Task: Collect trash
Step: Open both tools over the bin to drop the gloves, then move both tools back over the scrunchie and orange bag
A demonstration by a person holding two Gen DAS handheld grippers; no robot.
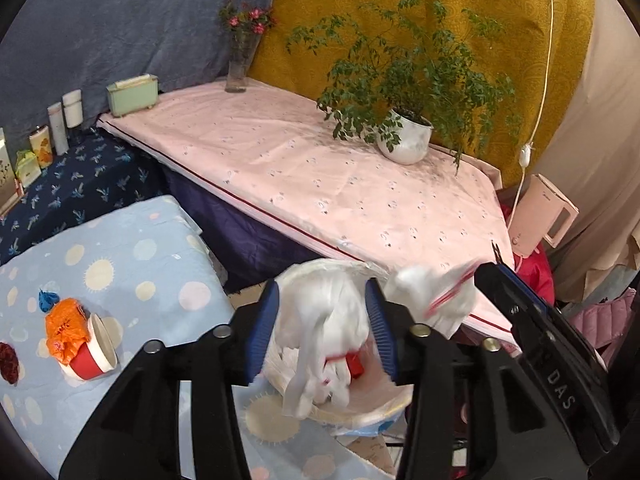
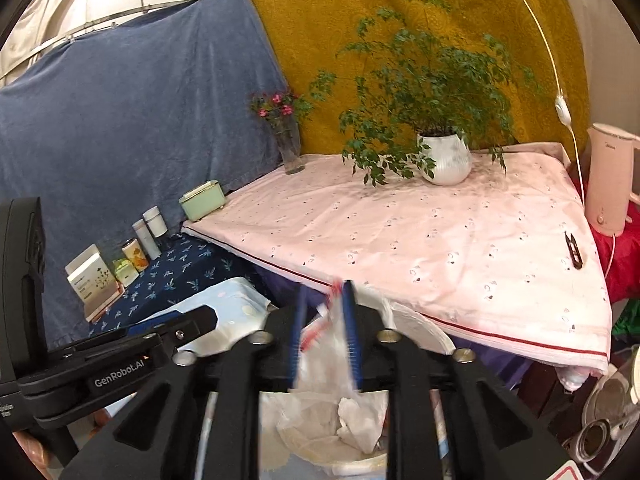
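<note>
Hanging lengthwise downward, white plastic bag (image 1: 320,320)

Crumpled white bag (image 1: 320,320) over bin (image 1: 384,404)

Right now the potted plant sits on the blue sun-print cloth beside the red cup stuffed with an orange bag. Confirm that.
Not quite. The potted plant sits on the pink cloth, near its far edge by the yellow drape. Only the red cup with the orange bag lies on the blue sun-print cloth. The left wrist view shows both.
</note>
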